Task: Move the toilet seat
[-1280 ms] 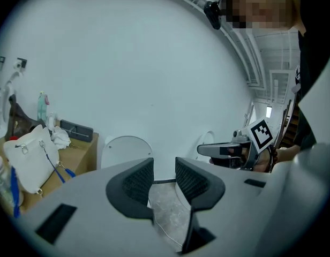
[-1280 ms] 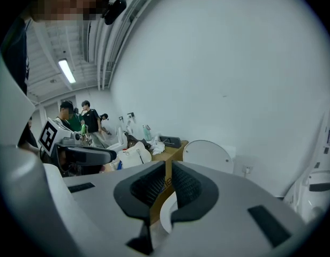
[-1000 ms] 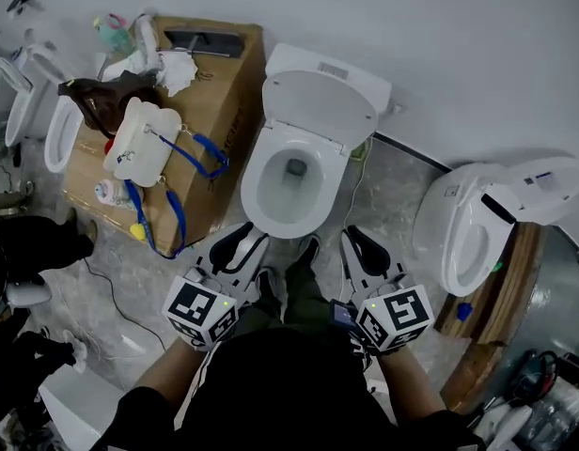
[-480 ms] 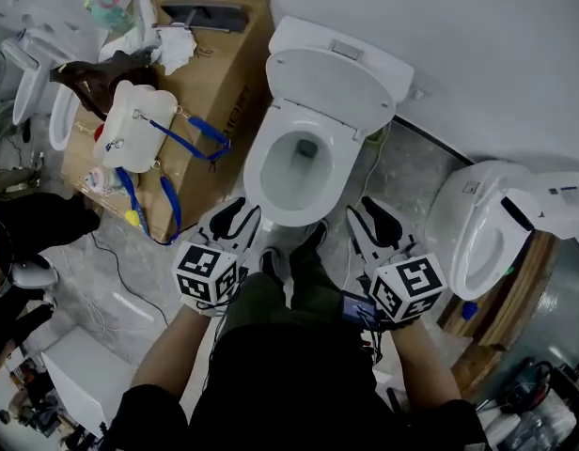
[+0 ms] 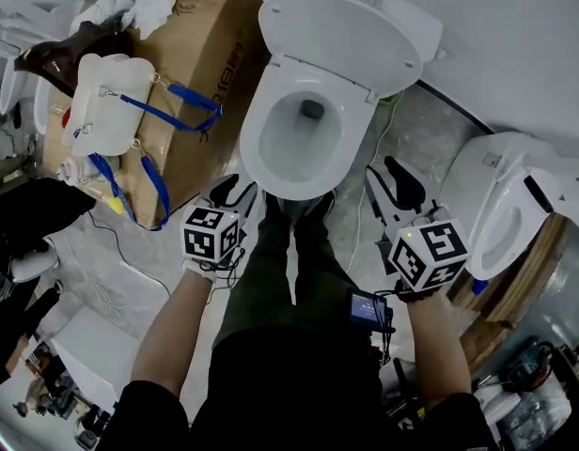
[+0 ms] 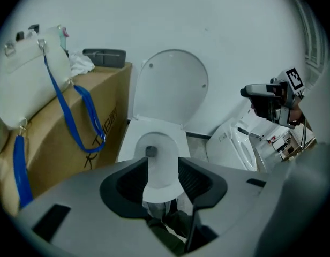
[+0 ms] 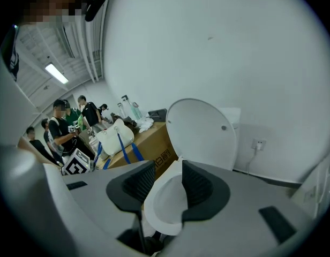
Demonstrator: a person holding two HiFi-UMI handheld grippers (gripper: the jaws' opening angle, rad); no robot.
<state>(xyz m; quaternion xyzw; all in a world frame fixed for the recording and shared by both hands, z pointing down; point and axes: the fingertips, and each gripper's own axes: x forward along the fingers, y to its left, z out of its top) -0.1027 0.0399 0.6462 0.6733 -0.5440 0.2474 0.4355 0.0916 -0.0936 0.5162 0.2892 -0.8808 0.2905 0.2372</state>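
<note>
The white toilet (image 5: pixel 304 139) stands at top centre of the head view, with its lid and seat (image 5: pixel 341 26) raised against the tank. My left gripper (image 5: pixel 231 195) hangs low at the bowl's front left, apart from it. My right gripper (image 5: pixel 395 188) hangs at the bowl's front right, also clear of it. The jaws of both have just been opening, and nothing is between them. In the left gripper view the open gripper (image 6: pixel 162 178) frames the bowl (image 6: pixel 157 159) and upright lid (image 6: pixel 173 87). The right gripper (image 7: pixel 167 183) frames the bowl rim (image 7: pixel 162 202) below the lid (image 7: pixel 202 133).
A cardboard box (image 5: pixel 191 54) stands left of the toilet, with a white bag with blue straps (image 5: pixel 106 101) on it. A second toilet (image 5: pixel 501 205) stands at the right. My legs (image 5: pixel 289 242) are in front of the bowl. Several people (image 7: pixel 68 130) stand far left.
Both grippers have sunk beside my legs and spread apart, and the right jaws have opened. The toilet now sits higher and larger in the head view.
</note>
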